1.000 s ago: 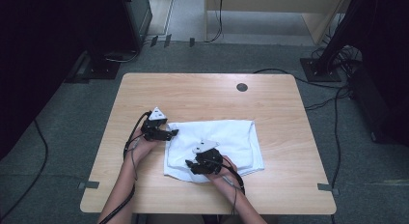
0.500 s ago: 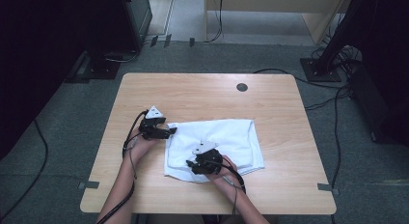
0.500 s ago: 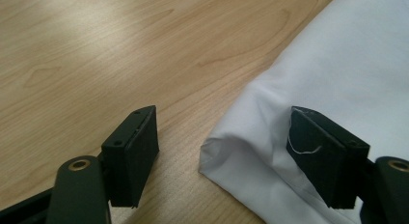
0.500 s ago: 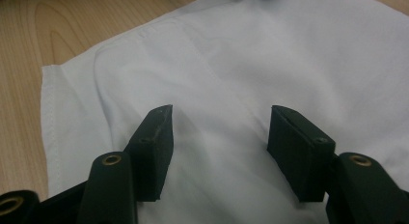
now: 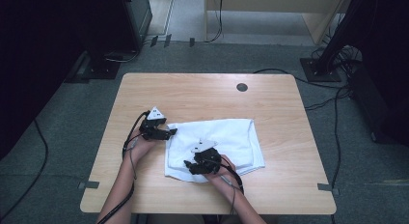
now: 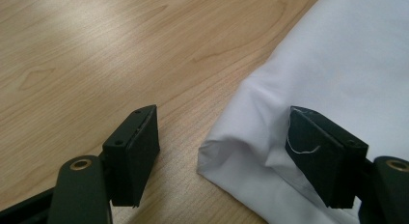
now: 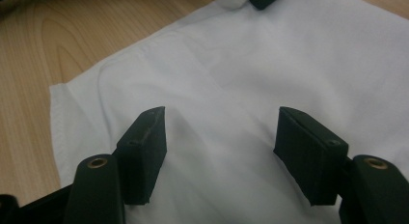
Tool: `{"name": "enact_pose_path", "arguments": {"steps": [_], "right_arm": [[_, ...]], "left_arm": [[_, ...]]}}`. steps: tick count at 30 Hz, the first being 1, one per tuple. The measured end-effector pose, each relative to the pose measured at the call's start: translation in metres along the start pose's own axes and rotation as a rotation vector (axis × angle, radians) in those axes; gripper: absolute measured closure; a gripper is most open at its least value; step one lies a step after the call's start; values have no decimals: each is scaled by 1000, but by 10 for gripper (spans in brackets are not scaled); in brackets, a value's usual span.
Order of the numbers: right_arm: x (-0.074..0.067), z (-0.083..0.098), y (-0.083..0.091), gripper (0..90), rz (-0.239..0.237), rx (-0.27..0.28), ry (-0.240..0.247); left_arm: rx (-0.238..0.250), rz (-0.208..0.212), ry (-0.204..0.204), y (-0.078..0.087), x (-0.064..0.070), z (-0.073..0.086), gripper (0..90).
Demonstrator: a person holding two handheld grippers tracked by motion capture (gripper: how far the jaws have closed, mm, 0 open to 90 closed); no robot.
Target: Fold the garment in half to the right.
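Observation:
A white cloth [image 5: 226, 139] lies flat on the near half of the wooden table [image 5: 202, 96]. My left gripper [image 5: 170, 133] sits at the cloth's left edge and is open. In the left gripper view, a folded corner of the cloth [image 6: 226, 147] lies between the jaws of the left gripper [image 6: 222, 118]; one jaw is over bare wood, the other over the fabric. My right gripper [image 5: 191, 165] is low over the cloth's near left part. Its jaws have just been opening. In the right gripper view the right gripper [image 7: 222, 113] stands apart over smooth cloth [image 7: 270, 64], gripping nothing.
A round dark grommet [image 5: 242, 87] sits in the table's far side. Bare wood lies left of and beyond the cloth. Cables [image 5: 333, 103] and dark equipment stands [image 5: 103, 64] are on the grey floor around the table. A forearm [image 5: 123, 185] comes in from the near edge.

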State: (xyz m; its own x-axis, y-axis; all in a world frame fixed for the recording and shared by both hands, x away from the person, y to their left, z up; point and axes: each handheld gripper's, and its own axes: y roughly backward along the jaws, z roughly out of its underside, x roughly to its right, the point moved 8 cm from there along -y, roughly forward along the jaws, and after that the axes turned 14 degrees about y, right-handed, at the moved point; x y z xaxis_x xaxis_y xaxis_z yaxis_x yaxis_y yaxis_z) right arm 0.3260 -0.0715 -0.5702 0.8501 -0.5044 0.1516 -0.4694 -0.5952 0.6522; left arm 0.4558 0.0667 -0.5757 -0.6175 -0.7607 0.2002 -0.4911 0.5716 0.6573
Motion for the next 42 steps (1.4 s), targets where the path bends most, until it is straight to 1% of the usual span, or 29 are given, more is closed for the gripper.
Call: {"name": "enact_pose_path", "arguments": {"steps": [5, 8, 11, 13, 14, 19, 22, 24, 28, 36, 39, 42], "right_arm": [[-4, -4, -2, 360, -7, -2, 2], [-6, -5, -4, 341, -7, -6, -6], [-9, -8, -6, 319, -17, 6, -22], [-10, -8, -8, 313, -18, 5, -15], [-11, -8, -9, 313, -19, 2, -8], [-11, -8, -10, 313, -19, 0, -14], [-14, -9, -10, 314, -22, -1, -11], [-16, -9, -10, 314, -21, -2, -4], [-19, -14, -11, 313, -22, 3, -1], [-33, -20, -17, 307, -47, 11, 22], [-37, -21, -19, 306, -45, 2, 38], [-40, -23, -20, 306, -51, 4, 36]], "left_arm": [[-1, -2, -2, 0, 0, 0, 277], [-1, -1, -2, 0, 0, 0, 277], [-2, 2, -2, 0, 0, 0, 277], [-2, 9, 1, 0, 1, 0, 277], [-5, 8, -5, 0, 2, 0, 277], [-5, 11, -1, 0, 2, 0, 277], [-5, 10, -4, 0, 2, 0, 278], [-3, 18, -8, 0, 2, 0, 318], [-3, 18, -7, 0, 3, 0, 318], [-4, 19, -7, 1, 3, 0, 318], [-4, 18, -8, 1, 3, 1, 318], [-4, 20, -7, 1, 2, 1, 320]]}}
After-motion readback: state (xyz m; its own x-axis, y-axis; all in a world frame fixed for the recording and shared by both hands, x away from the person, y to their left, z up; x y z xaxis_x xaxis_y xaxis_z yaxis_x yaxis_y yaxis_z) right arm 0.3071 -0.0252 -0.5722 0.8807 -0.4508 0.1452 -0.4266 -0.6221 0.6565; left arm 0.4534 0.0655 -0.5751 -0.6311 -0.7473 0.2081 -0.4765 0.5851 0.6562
